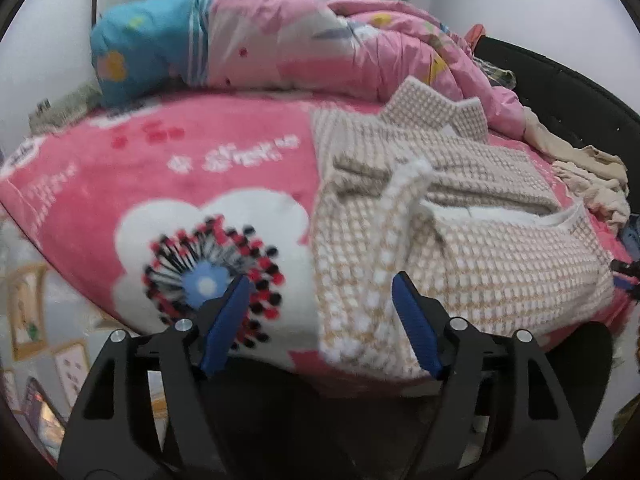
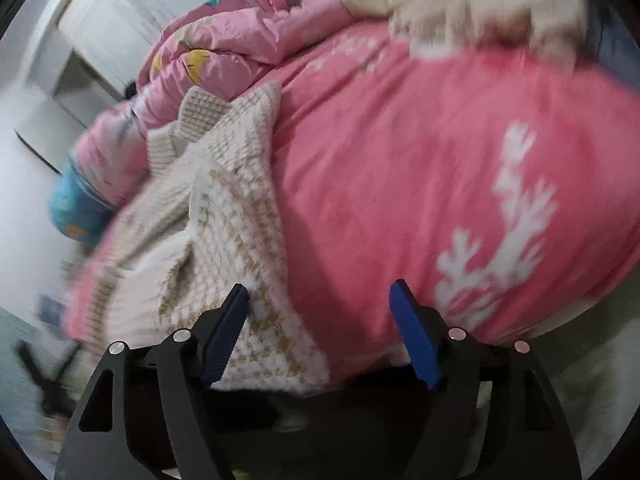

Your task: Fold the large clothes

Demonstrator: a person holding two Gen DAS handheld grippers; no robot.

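A cream and tan knitted garment point(image 1: 460, 248) lies partly folded on the pink flowered blanket point(image 1: 160, 160) of a bed. My left gripper point(image 1: 320, 280) is open, with its blue pads wide apart over the garment's near hem. A raised ridge of the knit runs up between the jaws, and neither pad presses on it. In the right wrist view the same garment point(image 2: 224, 216) lies at the left on the blanket point(image 2: 400, 160). My right gripper point(image 2: 319, 287) is open over the garment's near corner, holding nothing. Its left fingertip point(image 2: 240, 296) is above the knit and its right one is over bare blanket.
A crumpled pink quilt point(image 1: 320, 40) and a blue pillow point(image 1: 140, 52) are piled at the far side of the bed. Beige clothes point(image 1: 592, 184) lie by the black bed frame point(image 1: 560, 80). A blurred fluffy beige heap point(image 2: 480, 12) sits far off, with white furniture point(image 2: 140, 12) behind.
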